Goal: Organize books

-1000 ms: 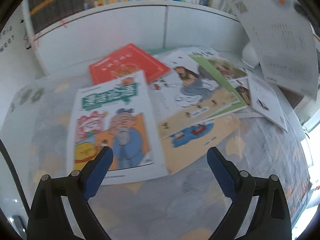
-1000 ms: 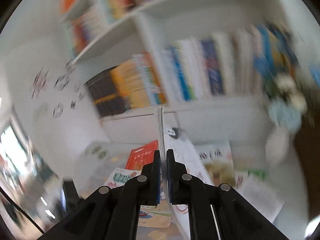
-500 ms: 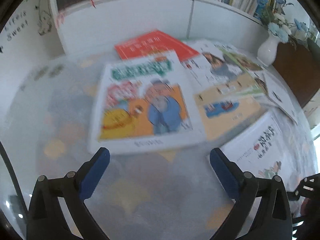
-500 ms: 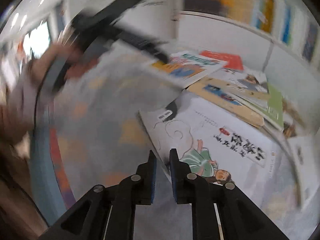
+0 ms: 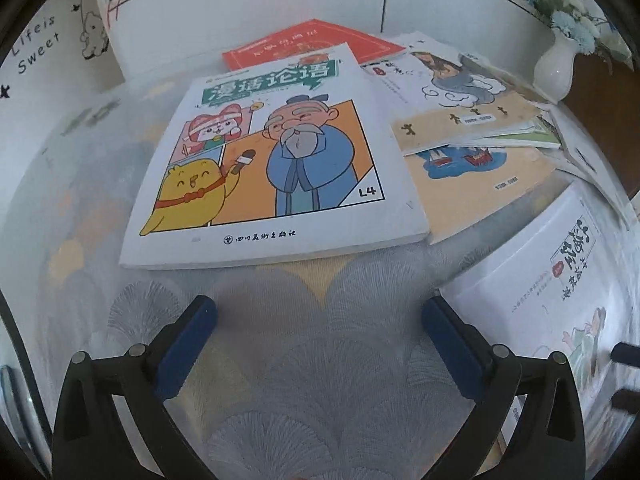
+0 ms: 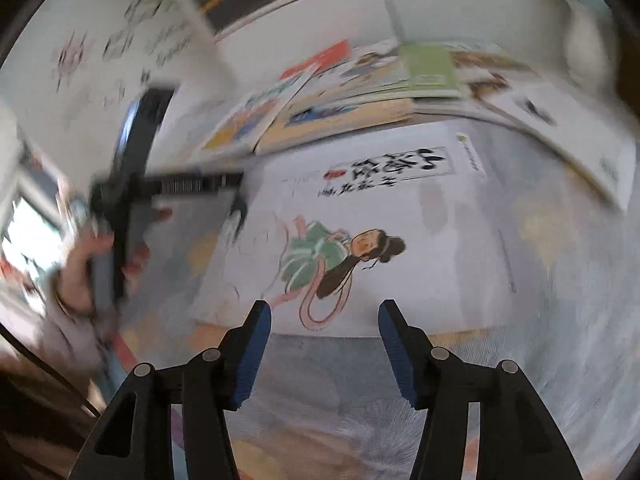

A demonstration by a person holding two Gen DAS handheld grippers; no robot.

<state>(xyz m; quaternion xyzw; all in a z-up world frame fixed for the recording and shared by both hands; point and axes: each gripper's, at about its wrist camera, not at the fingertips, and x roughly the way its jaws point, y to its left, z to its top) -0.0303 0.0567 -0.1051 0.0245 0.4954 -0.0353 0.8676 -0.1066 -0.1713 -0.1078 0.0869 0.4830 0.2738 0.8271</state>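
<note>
The left gripper (image 5: pixel 319 322) is pitched steeply down over the patterned cloth of the worktop (image 5: pixel 320 380), its jaws spread as wide as they go and nothing between them. Just beyond its fingertips lies the comic book (image 5: pixel 276 160) with the bearded figure in blue, flat on the cloth, its near edge turned toward the gripper and not touched. Under its far edge a red book (image 5: pixel 316 42) is partly covered. To the right, a loose overlapping pile of thin picture books (image 5: pixel 472 132) is spread, and nearer on the right lies the white book (image 5: pixel 560 280) with the green-robed figure. A white vase (image 5: pixel 554 72) with pale blue flowers stands far right, before the white shelf wall (image 5: pixel 280 0).

The right gripper (image 6: pixel 323 312) is also tilted down; its jaws have just been opening and now stand released, about half apart, empty. The near edge of the white book (image 6: pixel 360 232) is seen directly beyond its fingertips, flat on the worktop. To the left, blurred, the left hand (image 6: pixel 84 268) is seen gripping the handle of the other tool.
</note>
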